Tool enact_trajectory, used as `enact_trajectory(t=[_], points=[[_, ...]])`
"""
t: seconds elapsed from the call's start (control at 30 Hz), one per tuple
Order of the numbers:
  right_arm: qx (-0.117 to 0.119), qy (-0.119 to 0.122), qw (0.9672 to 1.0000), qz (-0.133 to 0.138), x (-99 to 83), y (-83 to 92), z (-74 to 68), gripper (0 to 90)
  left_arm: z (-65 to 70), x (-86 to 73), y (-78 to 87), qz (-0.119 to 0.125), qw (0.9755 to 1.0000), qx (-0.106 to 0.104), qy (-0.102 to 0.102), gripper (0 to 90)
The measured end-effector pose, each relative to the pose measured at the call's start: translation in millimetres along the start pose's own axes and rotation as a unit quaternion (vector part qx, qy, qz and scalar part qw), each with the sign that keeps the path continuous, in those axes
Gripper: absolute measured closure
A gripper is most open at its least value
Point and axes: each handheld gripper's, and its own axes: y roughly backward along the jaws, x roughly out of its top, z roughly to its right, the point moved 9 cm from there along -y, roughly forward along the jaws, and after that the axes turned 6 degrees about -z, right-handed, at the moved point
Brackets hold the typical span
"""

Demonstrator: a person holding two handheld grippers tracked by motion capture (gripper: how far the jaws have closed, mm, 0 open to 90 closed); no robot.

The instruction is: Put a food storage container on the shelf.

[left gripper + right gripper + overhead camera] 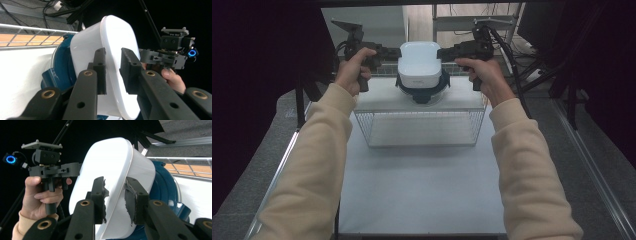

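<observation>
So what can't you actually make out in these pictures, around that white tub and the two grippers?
- High view: inside the white tub is hidden; it sits upside down on the blue base.
- Left gripper view: whether the left gripper presses the tub's rim; the black jaws cover the contact.
- Right gripper view: the same for the right gripper.
- Both gripper views: the blue base is mostly hidden behind the tub and cut off by the bottom edge.

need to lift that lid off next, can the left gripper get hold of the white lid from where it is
Probably yes. The left gripper already has its jaws either side of the white lid rim, nothing between them; the right gripper sits on the opposite edge.
</observation>
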Motion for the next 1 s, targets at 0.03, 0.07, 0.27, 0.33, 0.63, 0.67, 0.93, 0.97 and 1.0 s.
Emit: enact_trajectory(t=[0.03, 0.07, 0.27, 0.33, 0.63, 0.67, 0.93, 0.97, 1.0], points=[[0.001, -0.006, 1.0000, 0.001, 0.3, -1.1, 1.6, 68.3, -1.0, 0.3, -0.9, 0.000, 1.0000, 0.002, 0.002, 74.0], [0.001, -0.008, 1.0000, 0.002, 0.8, -2.2, 3.3, 67.7, -2.4, 0.5, -2.3, 0.000, 1.0000, 0.004, 0.003, 73.3], [0.010, -0.025, 0.9995, 0.016, 1.0, -4.6, 11.8, 65.1, -8.2, 1.0, -9.3, 0.007, 1.0000, -0.001, 0.006, 68.2], [0.012, -0.024, 0.9995, 0.018, -0.2, -4.5, 12.0, 58.8, -7.5, 0.5, -10.8, 0.009, 1.0000, -0.001, 0.003, 62.8], [-0.012, 0.067, 0.9959, 0.059, -9.8, 25.0, 0.8, 37.4, 1.8, -14.6, 15.1, 0.037, 0.9947, 0.053, -0.080, 38.3], [-0.016, 0.079, 0.9950, 0.060, -12.7, 29.1, 0.7, 37.1, 3.1, -17.8, 19.1, 0.039, 0.9937, 0.058, -0.088, 37.3], [-0.057, 0.165, 0.9832, 0.053, -50.1, 50.1, 1.8, 34.0, 9.5, -57.4, 42.6, 0.041, 0.9827, 0.103, -0.148, 32.7], [-0.060, 0.173, 0.9819, 0.050, -56.6, 51.6, 2.1, 33.5, 9.7, -63.8, 44.2, 0.042, 0.9813, 0.107, -0.155, 32.3], [-0.064, 0.179, 0.9806, 0.047, -63.4, 53.1, 2.4, 33.3, 9.6, -71.0, 45.5, 0.040, 0.9801, 0.109, -0.161, 32.1]])
